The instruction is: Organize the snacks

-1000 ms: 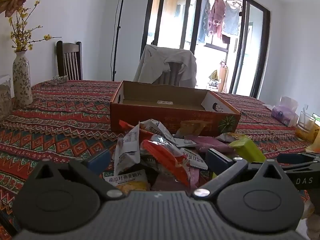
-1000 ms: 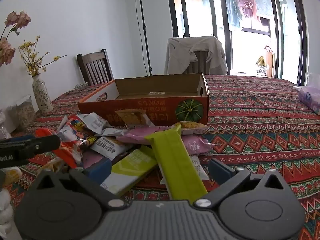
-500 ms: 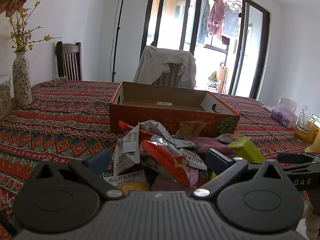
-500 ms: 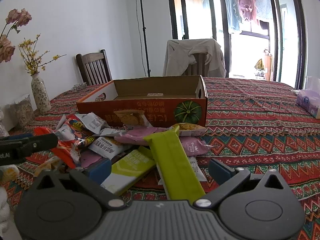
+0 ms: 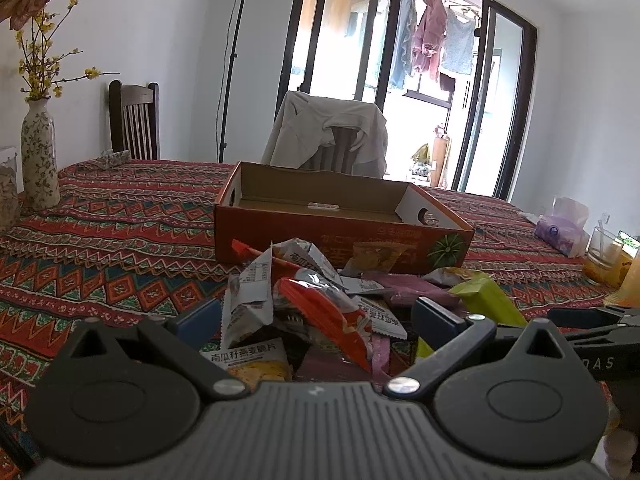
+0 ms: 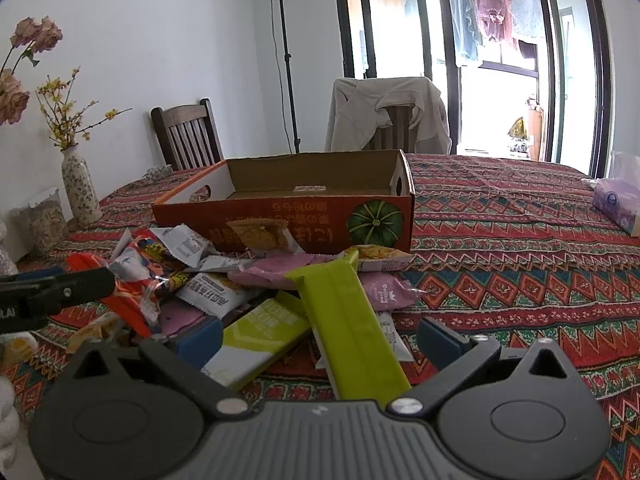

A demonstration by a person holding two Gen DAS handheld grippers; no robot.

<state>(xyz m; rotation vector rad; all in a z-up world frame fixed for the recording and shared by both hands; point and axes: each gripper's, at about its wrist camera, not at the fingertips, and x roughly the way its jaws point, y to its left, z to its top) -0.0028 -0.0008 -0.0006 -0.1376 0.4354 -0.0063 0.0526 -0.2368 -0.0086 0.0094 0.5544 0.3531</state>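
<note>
A pile of snack packets (image 5: 320, 304) lies on the patterned tablecloth in front of an open orange cardboard box (image 5: 336, 216), which holds only a small label. My left gripper (image 5: 316, 320) is open, its blue pads on either side of an orange-red packet (image 5: 324, 312) and a white packet (image 5: 248, 300). My right gripper (image 6: 320, 336) is open over a long green packet (image 6: 352, 320) and a green-and-white packet (image 6: 260, 332). The box also shows in the right wrist view (image 6: 288, 208). Each gripper shows at the edge of the other's view.
A flower vase (image 5: 38, 152) and a jar stand at the table's left edge. A purple tissue pack (image 5: 560, 228) and a glass (image 5: 604, 256) sit at the right. Two chairs (image 5: 332, 140) stand behind the table. A light stand (image 6: 286, 60) stands by the wall.
Both grippers have risen and tilted slightly, so the pile and box sit a little lower in view. Both stay open. No packet has moved.
</note>
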